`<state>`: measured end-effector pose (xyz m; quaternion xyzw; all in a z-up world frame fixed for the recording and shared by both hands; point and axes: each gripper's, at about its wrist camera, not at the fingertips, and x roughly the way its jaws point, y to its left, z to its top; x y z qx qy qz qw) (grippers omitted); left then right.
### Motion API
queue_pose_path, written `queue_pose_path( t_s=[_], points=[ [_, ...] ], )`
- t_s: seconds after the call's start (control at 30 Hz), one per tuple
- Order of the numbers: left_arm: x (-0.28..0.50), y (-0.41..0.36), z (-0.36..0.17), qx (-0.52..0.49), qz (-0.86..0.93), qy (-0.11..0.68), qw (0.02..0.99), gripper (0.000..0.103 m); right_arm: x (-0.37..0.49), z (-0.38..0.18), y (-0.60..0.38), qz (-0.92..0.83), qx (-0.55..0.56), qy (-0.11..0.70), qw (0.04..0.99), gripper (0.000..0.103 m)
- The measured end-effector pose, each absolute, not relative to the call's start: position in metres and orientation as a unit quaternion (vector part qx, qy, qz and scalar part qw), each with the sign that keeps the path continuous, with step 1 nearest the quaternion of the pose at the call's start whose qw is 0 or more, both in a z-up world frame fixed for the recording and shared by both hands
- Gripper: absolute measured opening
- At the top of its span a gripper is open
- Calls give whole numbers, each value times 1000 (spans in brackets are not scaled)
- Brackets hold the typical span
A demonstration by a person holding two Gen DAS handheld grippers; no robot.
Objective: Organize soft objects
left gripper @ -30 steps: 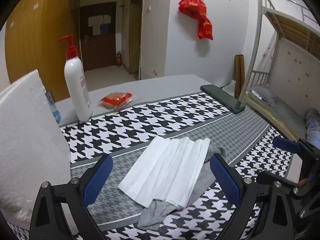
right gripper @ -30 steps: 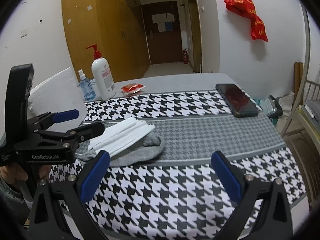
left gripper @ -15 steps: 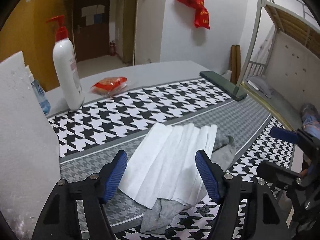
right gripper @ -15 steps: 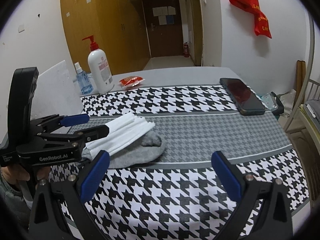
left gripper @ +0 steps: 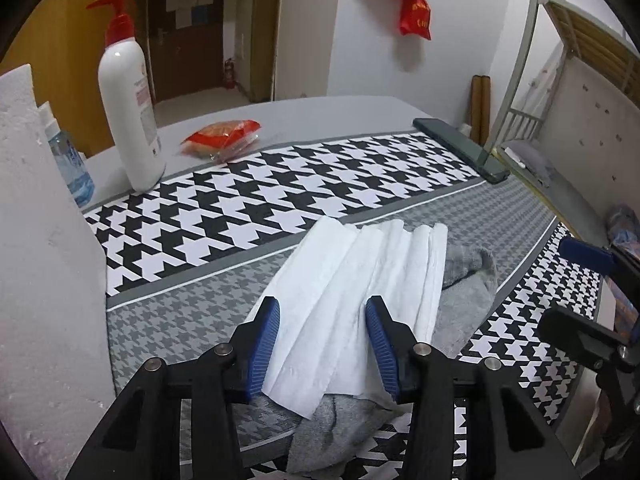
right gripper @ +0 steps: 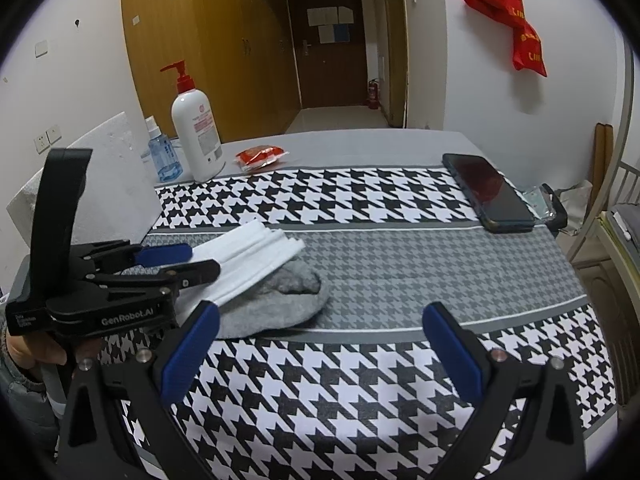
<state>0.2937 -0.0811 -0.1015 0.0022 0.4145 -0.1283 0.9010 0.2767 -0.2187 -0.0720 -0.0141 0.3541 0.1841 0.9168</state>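
Note:
A stack of white folded tissues (left gripper: 360, 276) lies across a crumpled grey sock (left gripper: 466, 284) on the houndstooth table cloth (left gripper: 280, 184). My left gripper (left gripper: 323, 304) hangs low over the near end of the tissues. Its jaws are closing with the tissue stack between the blue pads, and the stack still lies flat. The right wrist view shows the same tissues (right gripper: 256, 256), the sock (right gripper: 288, 300) and the left gripper (right gripper: 202, 260) in a hand at the left. My right gripper (right gripper: 320, 312) stands wide open above bare cloth, to the right of the sock, holding nothing.
At the far left stand a white pump bottle (left gripper: 128, 112), a small blue spray bottle (left gripper: 74, 160) and a white foam board (left gripper: 40, 260). A red snack packet (left gripper: 224, 138) and a dark phone (right gripper: 492, 192) lie at the back. A bunk bed (left gripper: 580, 80) is beyond the right edge.
My left gripper's jaws have narrowed from wide apart to just straddling the tissues, and it has sunk closer to them. The right gripper has hardly moved.

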Motion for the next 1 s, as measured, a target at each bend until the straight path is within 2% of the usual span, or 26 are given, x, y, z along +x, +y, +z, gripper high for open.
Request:
queue_pose_path(
  t_s=[0.17, 0.23, 0.3, 0.4, 0.67, 0.93, 0.97, 1.0],
  points=[
    [298, -77, -106, -1, -118, 422, 899, 47, 278, -75, -217, 187, -15, 358, 915, 103],
    [297, -78, -105, 4, -117, 422, 899, 41, 278, -75, -218, 187, -17, 357, 915, 103],
    [296, -78, -104, 0, -124, 421, 899, 28, 278, -75, -218, 187, -16, 356, 915, 103],
    [295, -79, -105, -1, -133, 422, 897, 20, 279, -76, -218, 186, -15, 358, 915, 103],
    [295, -77, -105, -15, -141, 423, 895, 19, 293, -79, -209, 207, -11, 367, 907, 103],
    [293, -75, -105, -17, -139, 422, 896, 19, 305, -78, -192, 240, -52, 365, 898, 103],
    [293, -74, -105, -16, -139, 422, 896, 19, 308, -79, -190, 244, -53, 371, 895, 101],
    [292, -73, -105, -17, -137, 422, 896, 19, 310, -81, -189, 245, -53, 376, 892, 95]
  ],
)
